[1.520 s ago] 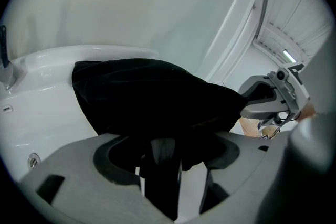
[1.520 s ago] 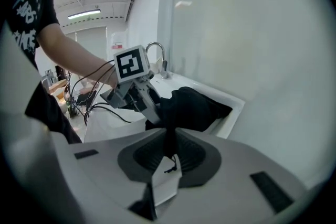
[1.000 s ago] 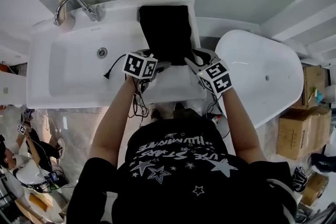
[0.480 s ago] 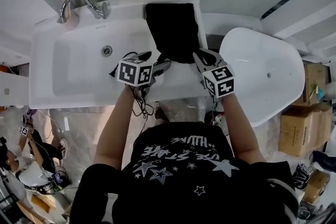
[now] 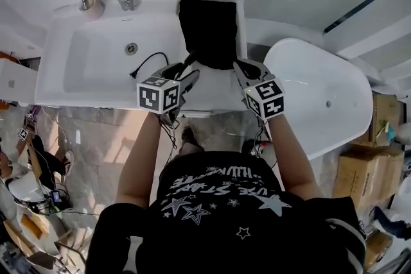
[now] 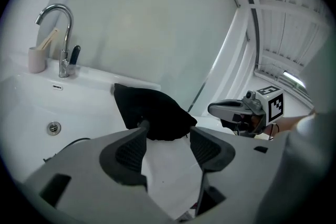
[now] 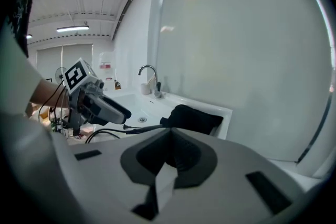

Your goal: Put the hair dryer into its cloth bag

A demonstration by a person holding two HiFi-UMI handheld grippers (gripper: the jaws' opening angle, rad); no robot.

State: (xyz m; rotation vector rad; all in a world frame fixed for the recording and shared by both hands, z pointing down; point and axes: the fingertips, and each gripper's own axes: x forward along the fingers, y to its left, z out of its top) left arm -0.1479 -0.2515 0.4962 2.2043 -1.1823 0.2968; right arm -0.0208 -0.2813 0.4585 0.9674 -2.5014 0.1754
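L gripper: jaws have just been closing in but stand apart, nothing pinched; near end of the black cloth bag shows in the gap. R gripper: jaws together, tips at the bag's near edge, can't tell if cloth's caught. Bag lies on the sink ledge, right of the basin. Cord trails from the bag end into the basin, plug on the bottom.
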